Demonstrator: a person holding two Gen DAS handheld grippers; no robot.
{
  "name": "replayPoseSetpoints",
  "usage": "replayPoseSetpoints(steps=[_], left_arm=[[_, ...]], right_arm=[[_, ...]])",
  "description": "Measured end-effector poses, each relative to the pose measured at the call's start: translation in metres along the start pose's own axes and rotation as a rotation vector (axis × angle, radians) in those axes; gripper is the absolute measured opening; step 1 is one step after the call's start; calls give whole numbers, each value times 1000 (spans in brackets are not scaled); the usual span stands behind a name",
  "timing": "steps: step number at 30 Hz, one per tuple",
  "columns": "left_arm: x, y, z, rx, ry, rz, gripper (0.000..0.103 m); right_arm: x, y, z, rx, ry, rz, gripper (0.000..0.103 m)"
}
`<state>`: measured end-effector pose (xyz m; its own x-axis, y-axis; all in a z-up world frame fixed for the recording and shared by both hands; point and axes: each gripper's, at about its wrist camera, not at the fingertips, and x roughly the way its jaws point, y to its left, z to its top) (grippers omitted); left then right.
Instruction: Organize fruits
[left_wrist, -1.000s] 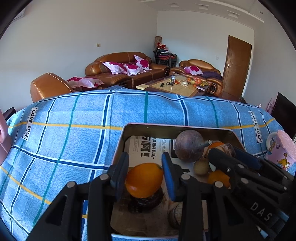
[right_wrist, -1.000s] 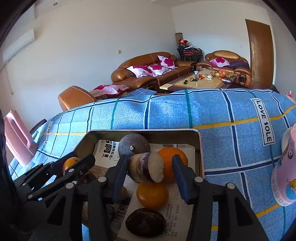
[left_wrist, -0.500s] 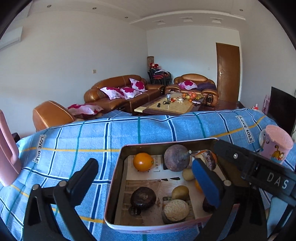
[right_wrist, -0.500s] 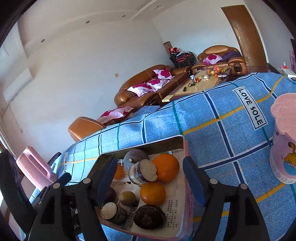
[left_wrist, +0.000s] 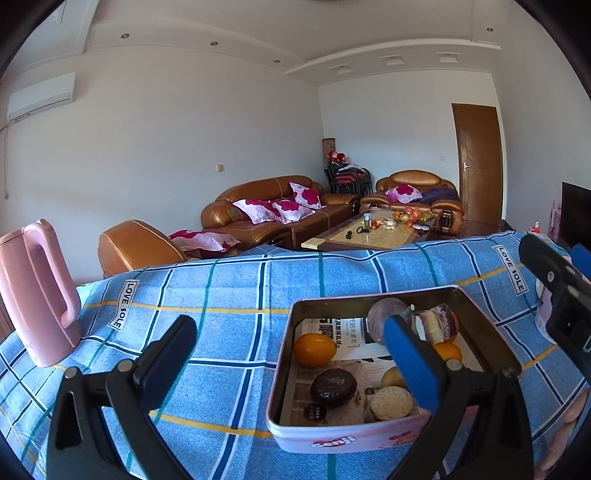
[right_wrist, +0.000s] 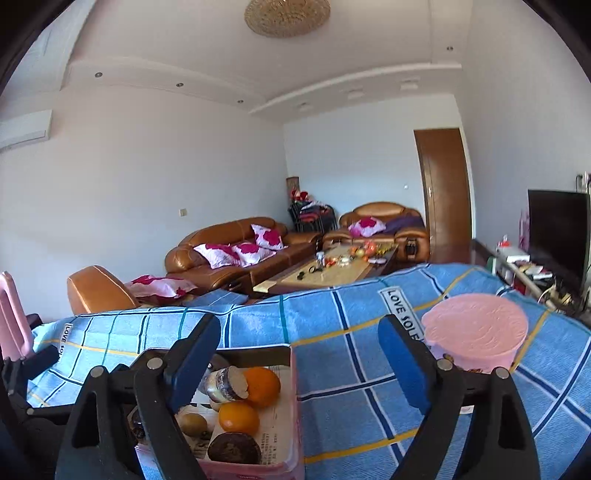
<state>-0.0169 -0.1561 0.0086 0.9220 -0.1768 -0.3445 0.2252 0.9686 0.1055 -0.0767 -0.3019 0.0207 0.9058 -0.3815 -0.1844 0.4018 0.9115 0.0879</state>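
A pink tin (left_wrist: 354, 437) lined with newspaper stands on the blue checked cloth. Several fruits lie in it: an orange (left_wrist: 314, 349), a dark round fruit (left_wrist: 333, 387), a purple round fruit (left_wrist: 382, 315) and a cut purple fruit (left_wrist: 434, 326). My left gripper (left_wrist: 288, 339) hangs wide open, pulled back from the tin's left front, with nothing between its fingers. In the right wrist view the tin (right_wrist: 293, 410) sits at lower left with the cut fruit (right_wrist: 225, 384) and two oranges (right_wrist: 262, 386). My right gripper (right_wrist: 299, 332) is opening over the tin's right wall and holds nothing.
A pink kettle (left_wrist: 37, 291) stands at the table's left. To the right of the tin is a pink lidded cup (right_wrist: 476, 336). Blue cloth (left_wrist: 229, 295) lies bare around the tin. Beyond the table's far edge are brown sofas and a coffee table.
The left gripper let go of an orange and the right let go of the cut purple fruit; both now lie in the tin. Both grippers opened, drew back and tilted upward.
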Motion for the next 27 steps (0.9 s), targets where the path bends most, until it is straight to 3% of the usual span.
replayPoseSetpoints(steps=[16,27], left_arm=[[-29,4,-9,-7,-51,-24,103],[-31,14,-12,-62,-46,-19,103]], right_arm=[[-46,12,-7,-52,-57,-23,89],[-54,14,-8,-60,-80,-43,89]])
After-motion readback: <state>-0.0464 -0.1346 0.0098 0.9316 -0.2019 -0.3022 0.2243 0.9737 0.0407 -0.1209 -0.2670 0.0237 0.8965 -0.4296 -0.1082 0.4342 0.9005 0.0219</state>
